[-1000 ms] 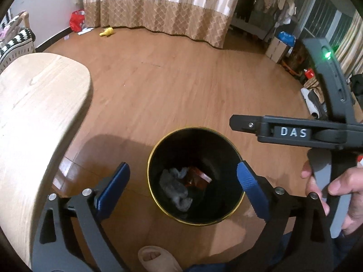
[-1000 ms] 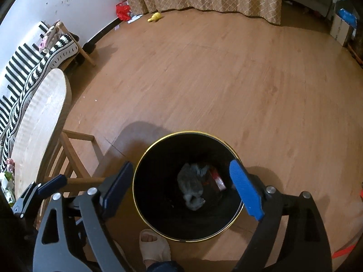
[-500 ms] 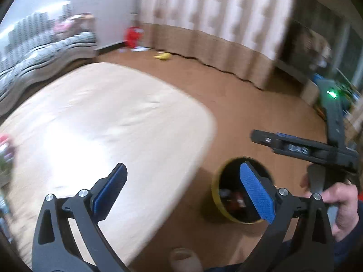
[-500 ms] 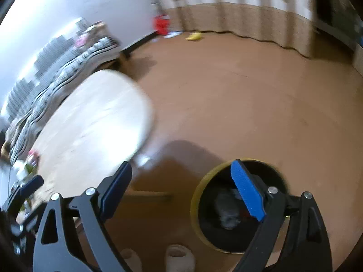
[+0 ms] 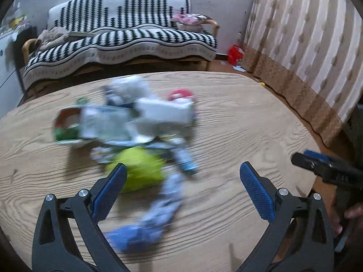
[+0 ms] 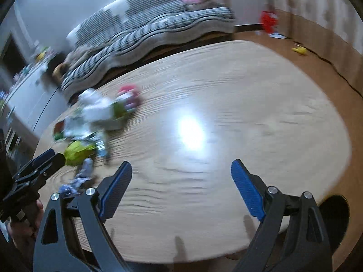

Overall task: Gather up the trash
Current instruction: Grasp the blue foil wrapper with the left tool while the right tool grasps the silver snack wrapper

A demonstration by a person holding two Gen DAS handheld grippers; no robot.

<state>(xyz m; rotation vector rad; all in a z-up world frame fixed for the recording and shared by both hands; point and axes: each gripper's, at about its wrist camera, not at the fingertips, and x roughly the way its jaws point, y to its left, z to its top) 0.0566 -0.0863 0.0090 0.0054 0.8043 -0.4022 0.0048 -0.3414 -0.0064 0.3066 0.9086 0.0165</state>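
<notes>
Both grippers have swung away from the black bin on the floor, which filled both views one second ago, and they now point over the wooden desk (image 5: 226, 117). In the right wrist view only a dark edge of the bin (image 6: 335, 213) shows, low at the right, beside the desk's rim.

The left gripper (image 5: 183, 190) has its blue-padded fingers wide apart and holds nothing. It hangs above the near side of the trash pile (image 5: 127, 127), and the pictures do not show it touching any piece. The right gripper (image 6: 181, 185) is also spread wide and empty, over a bare part of the desk with a bright glare spot; it is well apart from the pile, which lies to its left.

The trash lies together on the desk and is blurred by motion. In it I can see a white carton (image 5: 163, 111), a lime-green crumpled piece (image 5: 140, 170) just beyond the left gripper's left finger, a bluish-white wrapper (image 5: 154, 215) between the fingers in the picture, and something red and pink (image 5: 180, 94) at the far side. Behind the desk stands a sofa (image 5: 127, 36) with a black-and-white cover.
</notes>
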